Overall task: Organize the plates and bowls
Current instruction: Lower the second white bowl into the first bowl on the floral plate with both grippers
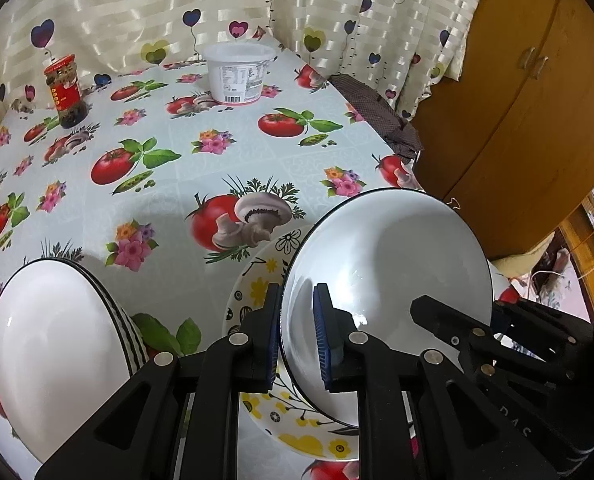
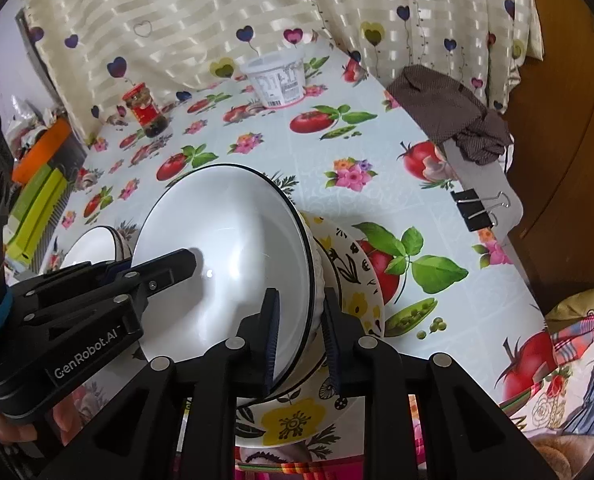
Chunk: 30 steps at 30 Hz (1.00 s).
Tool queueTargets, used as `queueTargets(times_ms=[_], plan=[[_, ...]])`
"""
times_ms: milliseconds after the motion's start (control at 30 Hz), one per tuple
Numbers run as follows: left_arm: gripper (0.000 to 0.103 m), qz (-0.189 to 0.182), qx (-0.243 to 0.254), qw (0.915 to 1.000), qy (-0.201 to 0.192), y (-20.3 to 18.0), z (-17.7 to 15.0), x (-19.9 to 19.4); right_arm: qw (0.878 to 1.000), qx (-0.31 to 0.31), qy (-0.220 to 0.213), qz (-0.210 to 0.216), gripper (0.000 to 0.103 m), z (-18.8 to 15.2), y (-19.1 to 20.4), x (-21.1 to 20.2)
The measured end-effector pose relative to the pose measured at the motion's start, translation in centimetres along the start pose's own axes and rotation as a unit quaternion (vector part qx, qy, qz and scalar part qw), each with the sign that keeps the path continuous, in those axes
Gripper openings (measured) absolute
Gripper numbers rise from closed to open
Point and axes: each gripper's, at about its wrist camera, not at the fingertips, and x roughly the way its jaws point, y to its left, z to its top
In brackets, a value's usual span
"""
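Note:
A white bowl with a dark rim (image 1: 393, 280) (image 2: 233, 248) sits tilted on a plate with yellow flowers (image 1: 257, 292) (image 2: 361, 300). My left gripper (image 1: 297, 332) is shut on the bowl's left rim. My right gripper (image 2: 301, 332) is shut on the opposite rim of the same bowl; it shows in the left wrist view (image 1: 457, 316) too. A second white bowl with a striped outside (image 1: 49, 340) (image 2: 97, 244) stands on the table to the left, apart from both grippers.
A red-lidded jar (image 1: 65, 90) and a white plastic tub (image 1: 239, 72) stand at the far side by the curtain. A brown cloth (image 2: 449, 108) lies on the right edge. A binder clip (image 2: 473, 208) grips the tablecloth there. A wooden cabinet (image 1: 517, 100) stands right.

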Motion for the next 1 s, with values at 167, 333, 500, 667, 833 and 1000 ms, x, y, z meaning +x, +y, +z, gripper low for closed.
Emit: queueTargets(times_ms=[167,333,500,667,833,1000], plan=[[0.017,0.002,0.000,1.0000,0.000,-0.2,-0.1,-0.1,1.000,-0.017,-0.013,-0.010,0.025,-0.5,0.6,-0.1],[0.017,0.002,-0.003,1.0000,0.008,0.1,-0.4,0.3,0.998,-0.046,-0.029,-0.022,0.038,-0.9,1.6,-0.2],[0.017,0.001,-0.004,1.0000,0.008,0.1,-0.5,0.4,0.998,-0.048,-0.033,-0.020,0.039,-1.0,1.6,-0.2],[0.017,0.002,-0.003,1.0000,0.009,0.2,-0.5,0.4,0.997,-0.062,-0.043,-0.031,0.041,-1.1,2.2,-0.2],[0.018,0.001,-0.002,1.0000,0.007,0.2,-0.5,0.4,0.992,-0.090,-0.054,-0.065,0.054,-1.4,3.2,-0.2],[0.018,0.001,-0.001,1.0000,0.005,0.1,-0.6,0.3,0.992,-0.093,-0.065,-0.060,0.054,-1.7,2.8,-0.5]])
